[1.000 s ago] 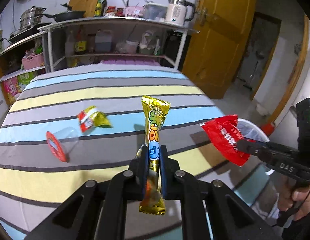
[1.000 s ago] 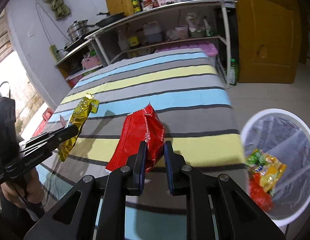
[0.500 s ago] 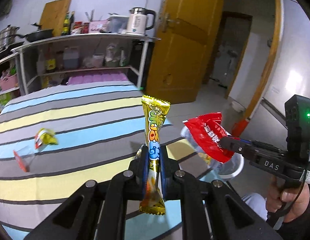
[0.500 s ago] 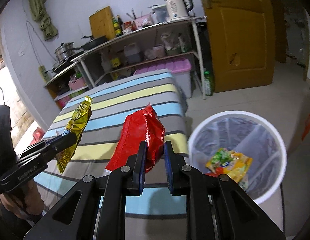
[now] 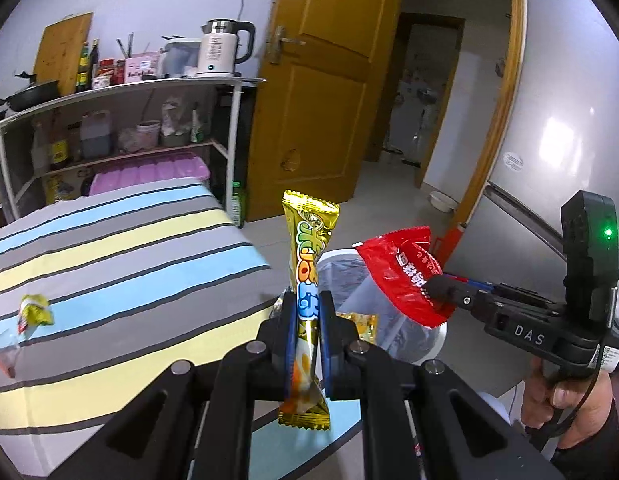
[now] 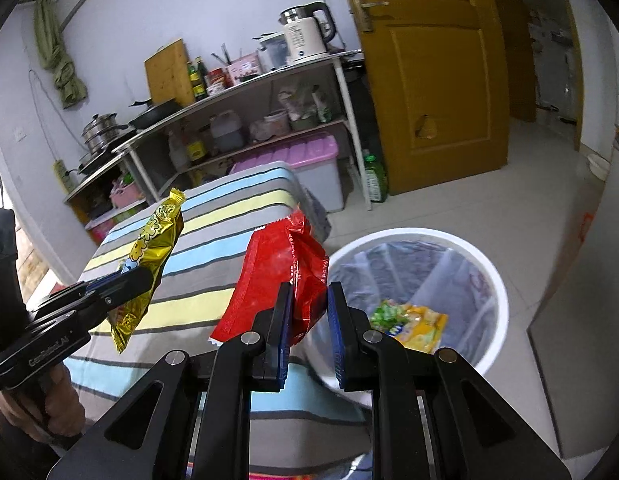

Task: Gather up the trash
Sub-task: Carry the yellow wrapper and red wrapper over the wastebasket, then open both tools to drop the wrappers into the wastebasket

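Left wrist view: the left tongs [image 5: 307,312] grip a long gold foil snack wrapper [image 5: 307,256] upright at its lower part, at the edge of the striped-cloth table [image 5: 109,264]. The white round trash bin with a clear liner [image 5: 409,332] sits just beyond.

Right wrist view: the right tongs [image 6: 309,312] are clamped on a crumpled red plastic snack bag [image 6: 285,276], near the bin's rim [image 6: 493,280]. Best to bring each wrapper fully over the bin's opening before letting go, so neither catches the rim. More litter lies on the table.
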`<state>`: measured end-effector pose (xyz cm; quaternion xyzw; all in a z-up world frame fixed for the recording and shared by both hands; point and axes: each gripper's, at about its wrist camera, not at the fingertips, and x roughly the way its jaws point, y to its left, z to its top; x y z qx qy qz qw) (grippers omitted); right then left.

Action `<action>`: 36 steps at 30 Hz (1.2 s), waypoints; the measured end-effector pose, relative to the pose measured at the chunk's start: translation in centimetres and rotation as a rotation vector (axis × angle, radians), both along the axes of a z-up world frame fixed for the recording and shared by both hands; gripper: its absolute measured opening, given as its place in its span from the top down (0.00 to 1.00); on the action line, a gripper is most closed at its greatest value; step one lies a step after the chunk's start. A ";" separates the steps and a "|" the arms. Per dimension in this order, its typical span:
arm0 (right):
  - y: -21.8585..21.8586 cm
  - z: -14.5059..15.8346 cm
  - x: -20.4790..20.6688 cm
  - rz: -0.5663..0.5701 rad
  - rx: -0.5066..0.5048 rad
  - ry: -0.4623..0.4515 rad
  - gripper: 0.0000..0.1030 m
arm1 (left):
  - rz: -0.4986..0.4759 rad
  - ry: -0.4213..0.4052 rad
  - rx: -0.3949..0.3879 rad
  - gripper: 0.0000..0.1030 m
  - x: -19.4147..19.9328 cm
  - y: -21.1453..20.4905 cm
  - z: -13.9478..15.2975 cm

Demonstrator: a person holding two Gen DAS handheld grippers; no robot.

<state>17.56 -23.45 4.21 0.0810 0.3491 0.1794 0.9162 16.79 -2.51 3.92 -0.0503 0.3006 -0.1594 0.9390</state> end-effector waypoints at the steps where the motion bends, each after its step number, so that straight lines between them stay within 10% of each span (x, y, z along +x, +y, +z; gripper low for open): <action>1: -0.3 -0.1 0.1 -0.006 0.001 0.001 0.83 | -0.006 -0.001 0.000 0.89 0.1 -0.4 0.0; 31: -6.5 -6.4 4.1 -0.142 0.018 0.177 0.82 | -0.141 0.165 0.036 0.88 6.8 -9.0 -5.3; 36: -6.9 -7.5 4.6 -0.154 0.017 0.205 0.79 | -0.136 0.189 0.034 0.71 7.3 -9.3 -5.9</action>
